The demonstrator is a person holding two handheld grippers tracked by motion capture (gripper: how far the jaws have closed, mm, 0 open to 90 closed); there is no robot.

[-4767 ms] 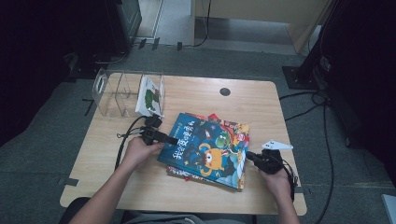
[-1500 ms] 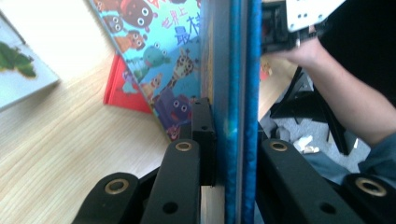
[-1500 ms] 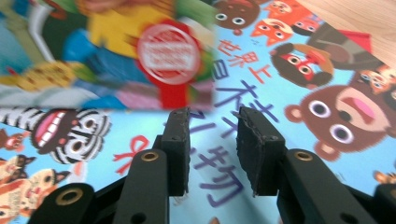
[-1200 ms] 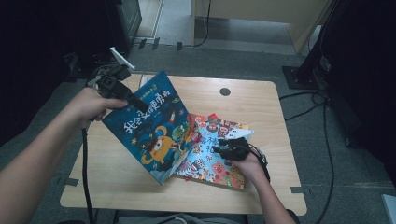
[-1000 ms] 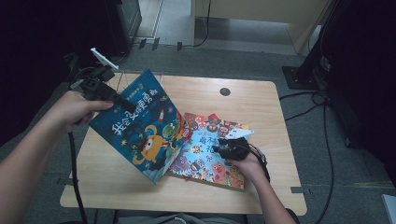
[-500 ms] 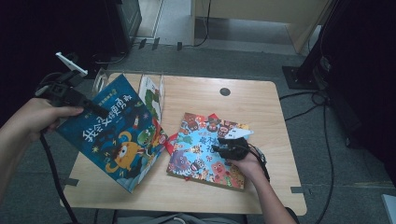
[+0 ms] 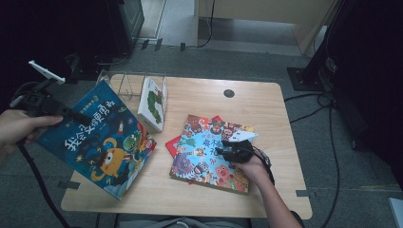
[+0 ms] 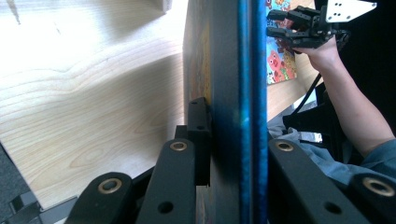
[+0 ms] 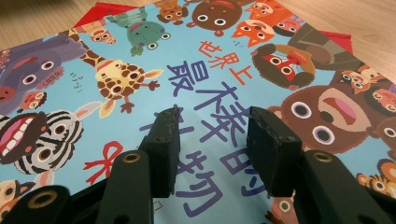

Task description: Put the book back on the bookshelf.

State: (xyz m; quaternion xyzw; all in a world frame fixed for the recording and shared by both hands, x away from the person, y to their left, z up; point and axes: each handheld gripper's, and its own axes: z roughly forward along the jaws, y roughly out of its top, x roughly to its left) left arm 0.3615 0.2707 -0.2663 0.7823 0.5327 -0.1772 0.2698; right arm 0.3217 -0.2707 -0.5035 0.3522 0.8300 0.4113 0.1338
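Observation:
A dark blue picture book (image 7: pixel 102 142) with a yellow monster on its cover hangs tilted over the table's left edge. My left gripper (image 7: pixel 71 114) is shut on its upper edge. In the left gripper view the book's edge (image 8: pixel 245 70) stands between the jaws of the left gripper (image 8: pixel 233 140). A light blue animal picture book (image 7: pixel 204 154) lies flat on the table. My right gripper (image 7: pixel 225 151) rests over its right half, open. In the right gripper view that gripper (image 9: pixel 212 135) stands just above the cover (image 9: pixel 140 70) with nothing between its jaws.
A red book (image 7: pixel 172 143) pokes out from under the animal book. At the back left a clear stand (image 7: pixel 126 83) holds a white book (image 7: pixel 152 102) with a green caterpillar. A black round hole (image 7: pixel 229 93) sits near the far edge of the wooden table (image 7: pixel 266 114).
My left gripper has carried the blue book leftward, off the animal book and out over the table's left edge. The right gripper has stayed on the animal book.

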